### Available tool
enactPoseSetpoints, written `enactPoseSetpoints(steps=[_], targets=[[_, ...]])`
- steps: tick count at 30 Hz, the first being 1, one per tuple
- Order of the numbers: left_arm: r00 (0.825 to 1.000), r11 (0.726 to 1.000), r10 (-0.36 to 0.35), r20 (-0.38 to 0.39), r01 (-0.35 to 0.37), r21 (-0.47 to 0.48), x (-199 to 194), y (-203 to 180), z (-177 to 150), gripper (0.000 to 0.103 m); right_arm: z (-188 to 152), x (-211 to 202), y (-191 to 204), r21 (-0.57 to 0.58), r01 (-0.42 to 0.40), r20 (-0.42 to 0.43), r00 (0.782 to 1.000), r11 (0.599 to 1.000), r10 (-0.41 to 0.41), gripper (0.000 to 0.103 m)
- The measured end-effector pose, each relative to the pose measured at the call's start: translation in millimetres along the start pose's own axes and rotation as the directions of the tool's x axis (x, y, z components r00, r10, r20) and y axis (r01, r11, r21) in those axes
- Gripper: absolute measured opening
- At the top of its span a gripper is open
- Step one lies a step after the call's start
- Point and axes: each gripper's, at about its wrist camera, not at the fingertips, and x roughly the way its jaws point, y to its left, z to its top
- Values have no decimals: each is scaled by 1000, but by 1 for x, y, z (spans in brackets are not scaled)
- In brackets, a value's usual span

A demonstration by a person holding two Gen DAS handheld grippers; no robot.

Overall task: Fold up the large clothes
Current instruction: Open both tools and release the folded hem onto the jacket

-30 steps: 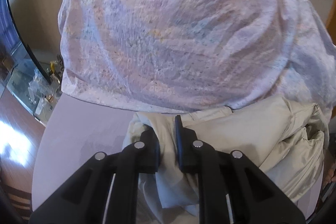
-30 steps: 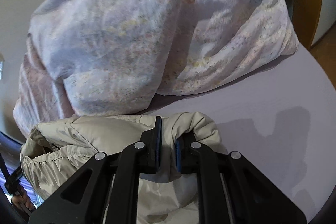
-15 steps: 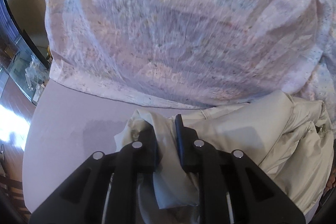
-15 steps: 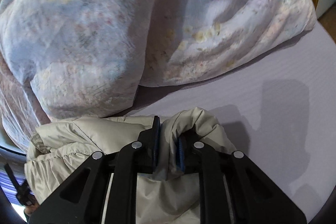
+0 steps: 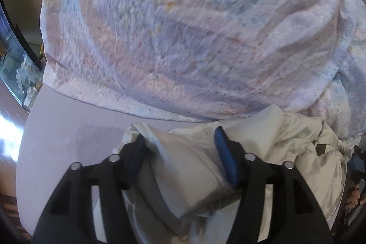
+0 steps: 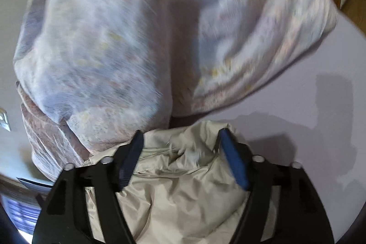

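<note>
Both tools' jaws just opened, left tool [image 5: 180, 148], right tool [image 6: 180, 143], one beige jacket [image 6: 183, 186] released

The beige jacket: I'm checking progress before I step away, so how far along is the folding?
Done: the beige jacket lies bunched in a thick bundle on the lavender surface, against the floral bedding. In hand: nothing; the left claw and right claw have just been opening, with the fabric loose between the pads. Left: the bundle looks lumpy, so probably tidying or another fold.
</note>
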Motion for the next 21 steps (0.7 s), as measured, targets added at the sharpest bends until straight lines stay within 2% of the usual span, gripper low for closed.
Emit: enactPoseSetpoints(steps=[3,4,5,7,10,14,18,21], targets=[[1000,1000,15,26,-15,12,-9,-4,3,73,-9,-4,20,-72,-12,-22,1000,997,11,74],[999,999,27,42,-28,18,-14,-5,4,81,-16,-2,32,-101,-18,-36,999,995,15,74],[997,999,41,63,-43,27,-19,-7,4,84,-22,-1,39,-127,-27,-55,998,992,20,74],[996,998,38,77,-41,40,-26,-10,5,84,-39,7,58,-188,-45,-108,994,981,25,74],[996,998,24,81,-29,62,-33,-16,2,84,-61,21,81,-284,-37,-156,988,958,-8,72],[997,995,1,74,-9,100,-36,-28,-8,84,-75,46,98,-322,-23,-216,975,947,-50,63],[997,992,-23,70,15,122,-37,-38,-16,84,-75,62,105,-353,20,-220,970,936,-104,59],[997,991,-36,65,27,131,-37,-45,-21,84,-76,76,108,-360,37,-234,964,932,-128,44]])
